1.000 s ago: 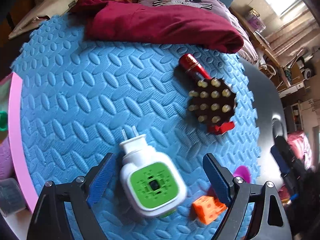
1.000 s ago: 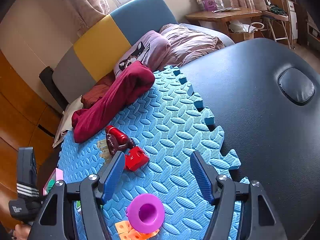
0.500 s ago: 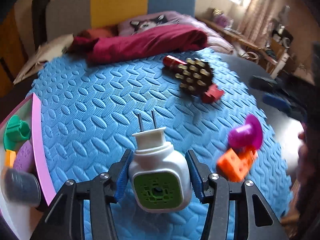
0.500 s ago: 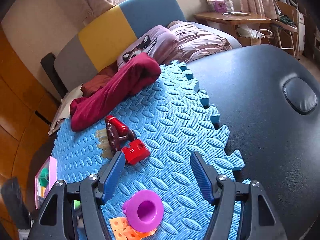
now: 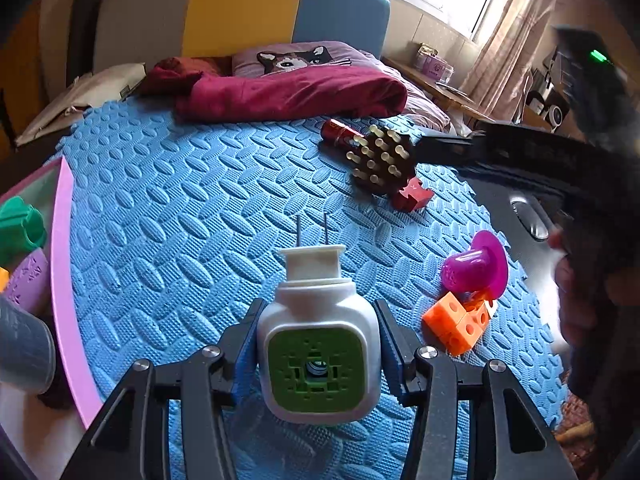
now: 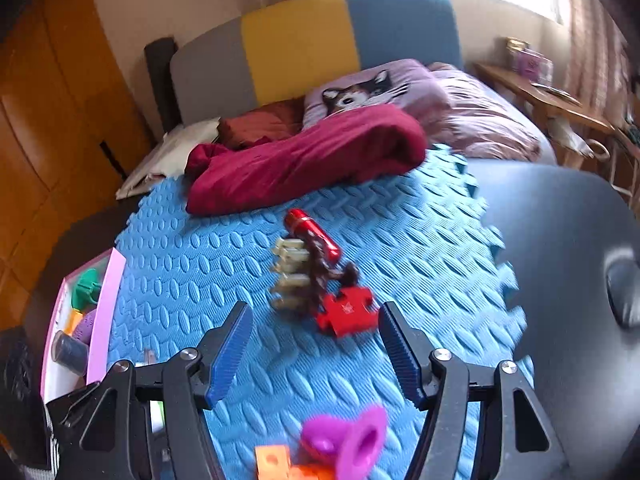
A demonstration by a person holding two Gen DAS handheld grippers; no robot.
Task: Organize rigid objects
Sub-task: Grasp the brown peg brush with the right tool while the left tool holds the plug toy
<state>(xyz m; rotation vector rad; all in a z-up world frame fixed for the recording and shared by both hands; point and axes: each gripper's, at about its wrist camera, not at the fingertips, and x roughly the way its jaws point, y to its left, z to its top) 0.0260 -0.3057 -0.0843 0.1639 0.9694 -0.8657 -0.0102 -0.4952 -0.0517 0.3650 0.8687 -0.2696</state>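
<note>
**Plug-in unit gripped across its flanks; right fingers spread over the loose toys**

The left gripper (image 5: 318, 344) has its fingers (image 5: 245, 334) pressed against the two flat sides of the white plug-in unit with the green grille (image 5: 318, 354), having just closed in on it. The unit sits upright in the grasp, its two metal prongs (image 5: 312, 230) pointing away toward the blue foam mat (image 5: 168, 216). It looks like hard moulded plastic: stiff, light, and smooth enough to slide if squeezed only at the rounded corners. The broad flanks, where the pads now sit, seem the best hold; the narrow neck and thin prongs look like the parts to keep clear of knocks.

The right gripper (image 6: 316, 354) has its fingers (image 6: 232, 344) parted with nothing between them, above the mat. Ahead lies a red puzzle-shaped piece (image 6: 348, 314) touching a dark brush with pale pegs (image 6: 304, 276) and a red cylinder (image 6: 314, 232). Near the lower edge are a magenta cup-like toy (image 6: 352, 440) and orange linked cubes (image 5: 460, 322), just beside each other. All appear rigid and light; the cubes offer flat faces, while the magenta toy's flared rim may be awkward to pinch.

To the left, a pink-rimmed tray (image 5: 66, 264) holds green, purple and grey pieces, a likely destination. A maroon cloth (image 5: 292, 92) lies at the mat's far edge.
</note>
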